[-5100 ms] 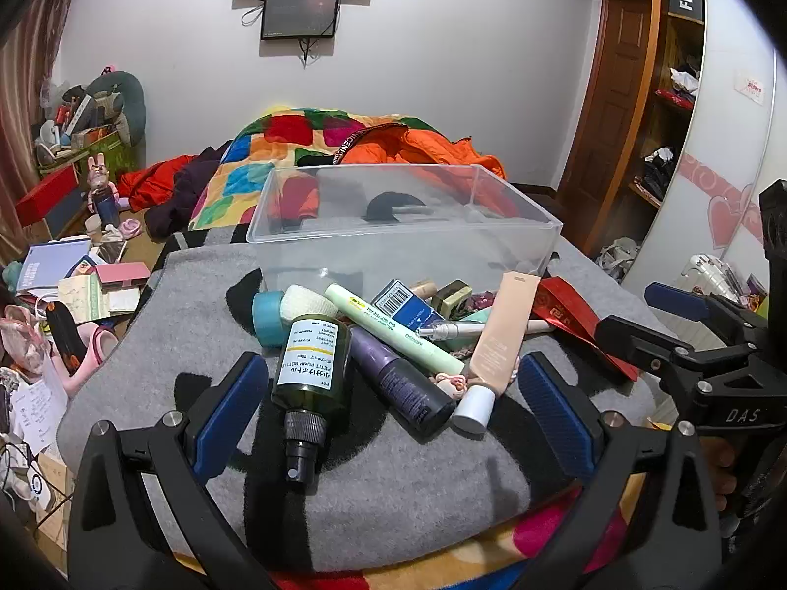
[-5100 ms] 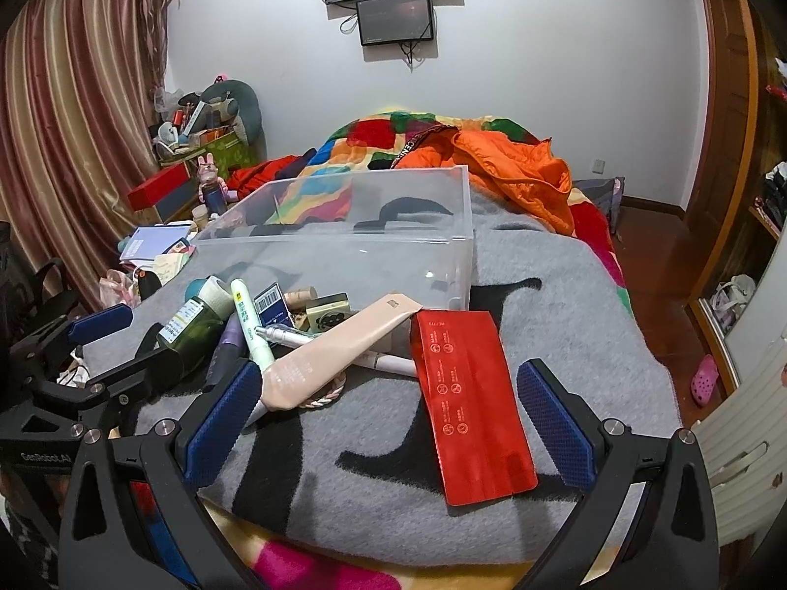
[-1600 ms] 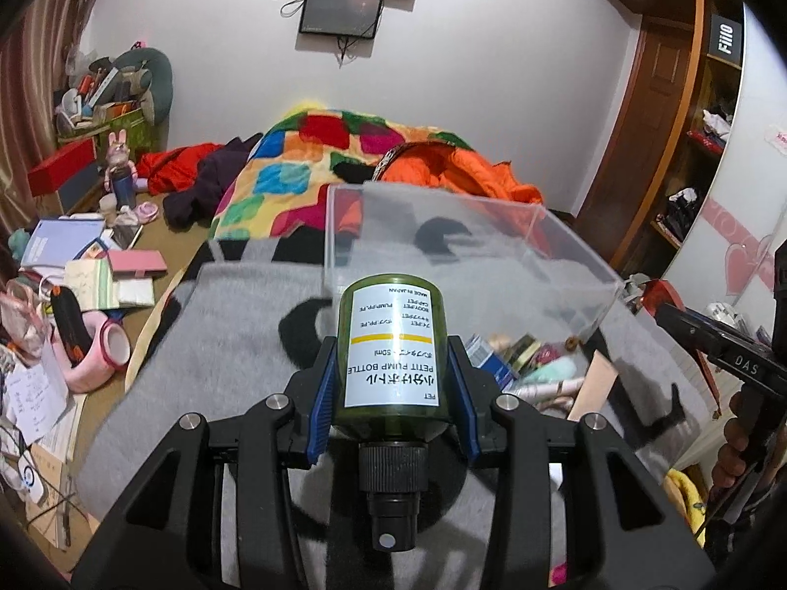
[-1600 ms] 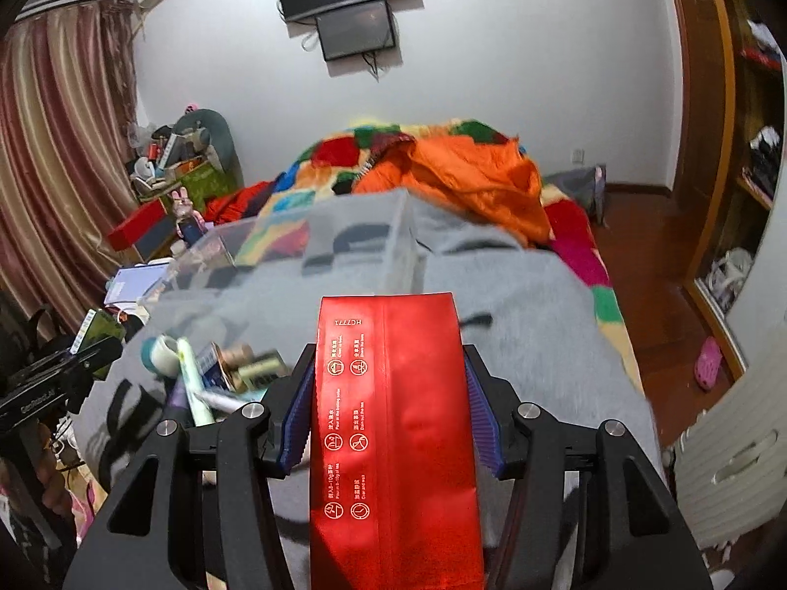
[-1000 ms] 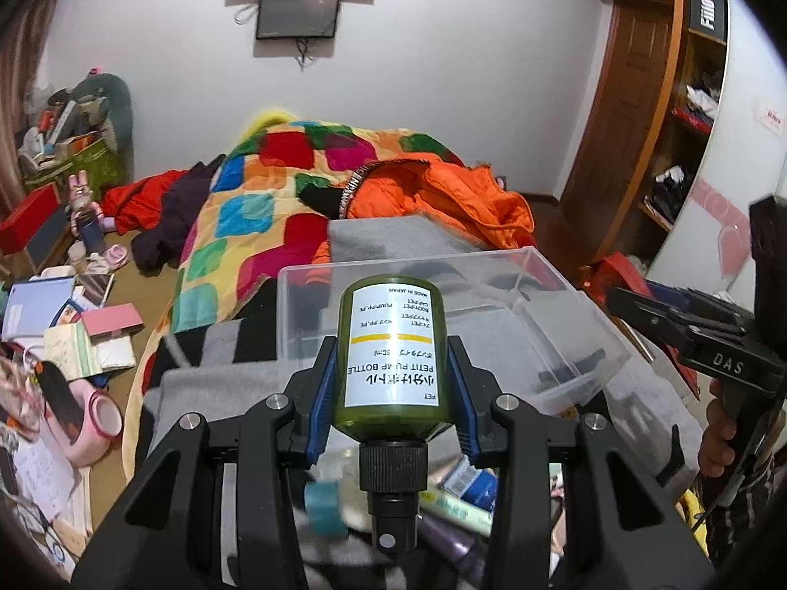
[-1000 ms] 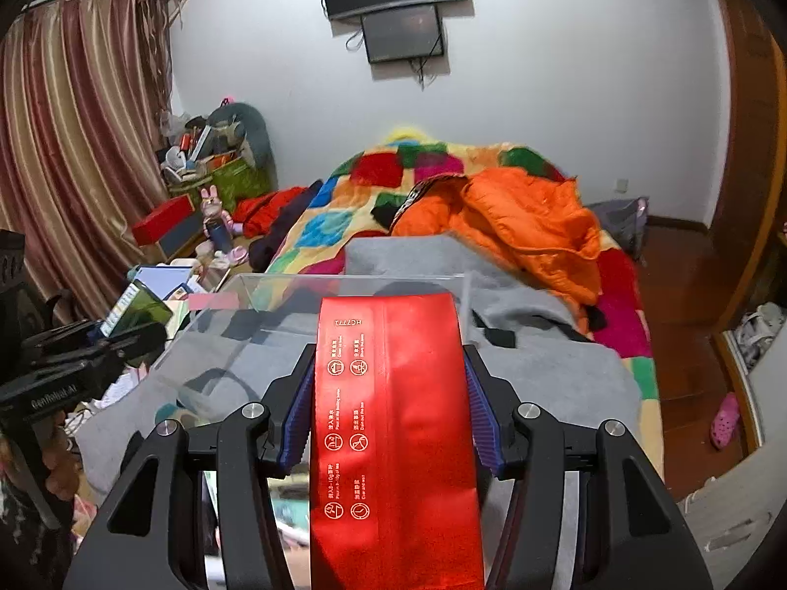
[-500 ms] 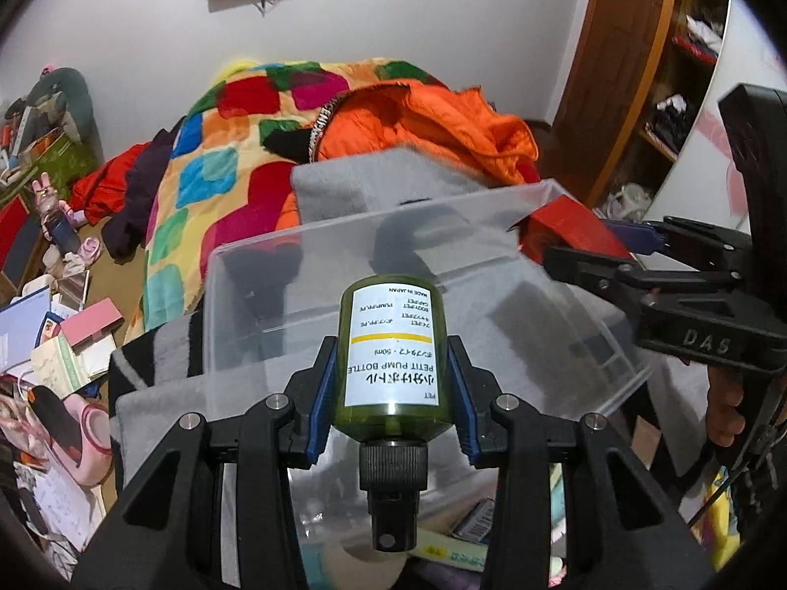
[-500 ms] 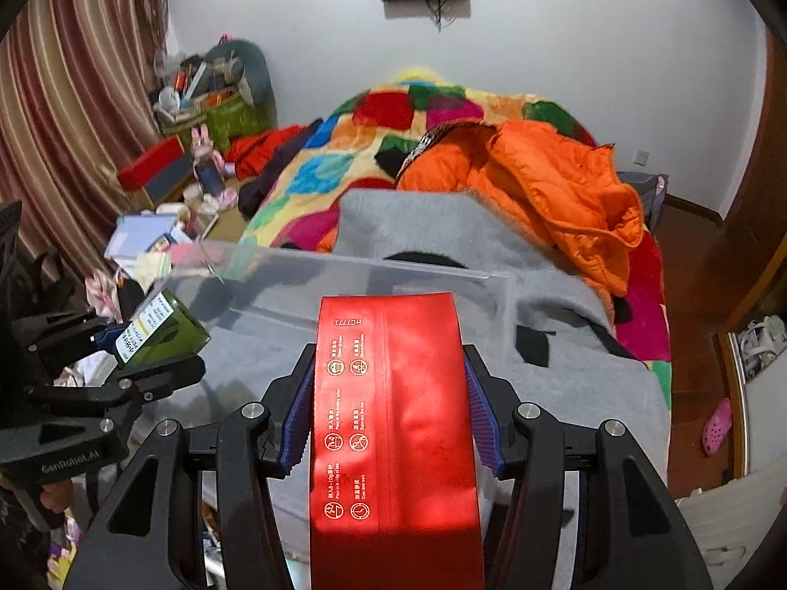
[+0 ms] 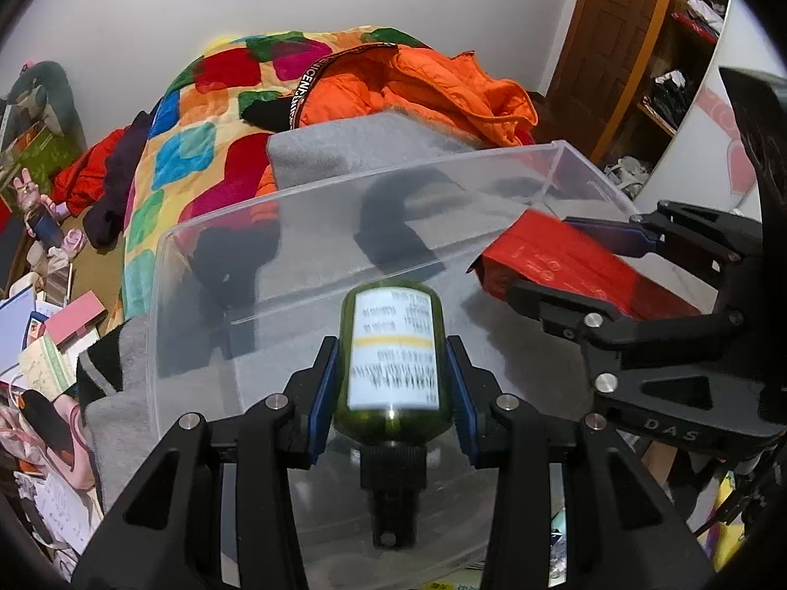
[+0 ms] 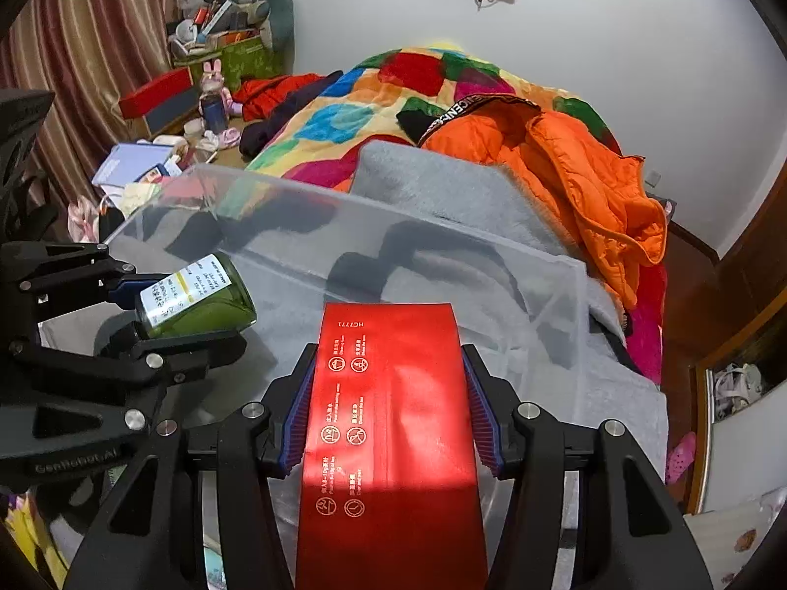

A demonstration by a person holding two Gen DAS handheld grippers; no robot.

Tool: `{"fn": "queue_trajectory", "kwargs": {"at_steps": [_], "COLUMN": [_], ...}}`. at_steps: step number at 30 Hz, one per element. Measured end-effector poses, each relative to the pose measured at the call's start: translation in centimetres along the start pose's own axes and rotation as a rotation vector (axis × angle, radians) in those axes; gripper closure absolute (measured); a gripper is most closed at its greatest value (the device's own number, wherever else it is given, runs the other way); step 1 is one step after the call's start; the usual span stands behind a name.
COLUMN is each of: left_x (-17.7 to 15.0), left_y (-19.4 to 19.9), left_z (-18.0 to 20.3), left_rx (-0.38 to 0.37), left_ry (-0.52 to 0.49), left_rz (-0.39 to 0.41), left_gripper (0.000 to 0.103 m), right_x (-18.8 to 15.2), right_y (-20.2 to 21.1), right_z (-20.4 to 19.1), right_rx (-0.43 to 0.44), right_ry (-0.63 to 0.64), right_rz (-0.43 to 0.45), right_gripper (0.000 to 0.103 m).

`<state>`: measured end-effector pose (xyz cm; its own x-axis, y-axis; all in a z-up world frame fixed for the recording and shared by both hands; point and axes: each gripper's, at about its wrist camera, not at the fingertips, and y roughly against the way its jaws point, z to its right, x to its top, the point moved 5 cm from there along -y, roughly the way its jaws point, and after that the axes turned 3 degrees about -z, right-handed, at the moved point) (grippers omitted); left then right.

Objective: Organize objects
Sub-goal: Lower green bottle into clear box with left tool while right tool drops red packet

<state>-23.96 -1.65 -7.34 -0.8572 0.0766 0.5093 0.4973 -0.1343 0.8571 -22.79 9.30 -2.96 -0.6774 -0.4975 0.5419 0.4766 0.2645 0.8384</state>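
My left gripper (image 9: pixel 393 383) is shut on a dark green pump bottle (image 9: pixel 393 344) with a white label, held over the open clear plastic bin (image 9: pixel 305 206), pump end toward the camera. My right gripper (image 10: pixel 388 408) is shut on a flat red pouch (image 10: pixel 388 442) and holds it over the bin's (image 10: pixel 344 206) right part. In the left wrist view the red pouch (image 9: pixel 556 260) and right gripper (image 9: pixel 585 270) show at the right. In the right wrist view the bottle (image 10: pixel 196 300) and left gripper (image 10: pixel 182 309) show at the left.
The bin sits on a grey blanket (image 10: pixel 442 182) on a bed with a patchwork quilt (image 9: pixel 196 113) and an orange jacket (image 10: pixel 580 167). Loose cosmetics lie below the bin's near wall, mostly hidden. Books and clutter (image 9: pixel 44 324) cover the floor at left. A wardrobe (image 9: pixel 639 49) stands right.
Both grippers have moved forward and down over the bin. The bottle and pouch now hang above its inside, closer together. Both stay gripped.
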Motion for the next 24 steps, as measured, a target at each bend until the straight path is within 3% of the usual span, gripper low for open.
{"fn": "queue_trajectory", "kwargs": {"at_steps": [12, 19, 24], "left_x": [-0.7, -1.9, -3.3], "left_y": [2.6, 6.8, 9.3], "left_z": [0.2, 1.1, 0.8], "left_rx": [0.017, 0.044, 0.035], "left_ry": [-0.007, -0.028, -0.015], "left_rz": [0.064, 0.166, 0.207], "left_gripper": [0.058, 0.034, 0.029], "right_x": [-0.8, -2.0, -3.4], "right_y": [2.0, 5.8, 8.7], "right_z": [-0.7, -0.5, -0.5], "right_rx": [0.0, 0.003, -0.019], "right_ry": [0.02, -0.016, -0.04], "right_rz": [0.034, 0.116, 0.189], "right_gripper": [0.052, 0.039, 0.027]}}
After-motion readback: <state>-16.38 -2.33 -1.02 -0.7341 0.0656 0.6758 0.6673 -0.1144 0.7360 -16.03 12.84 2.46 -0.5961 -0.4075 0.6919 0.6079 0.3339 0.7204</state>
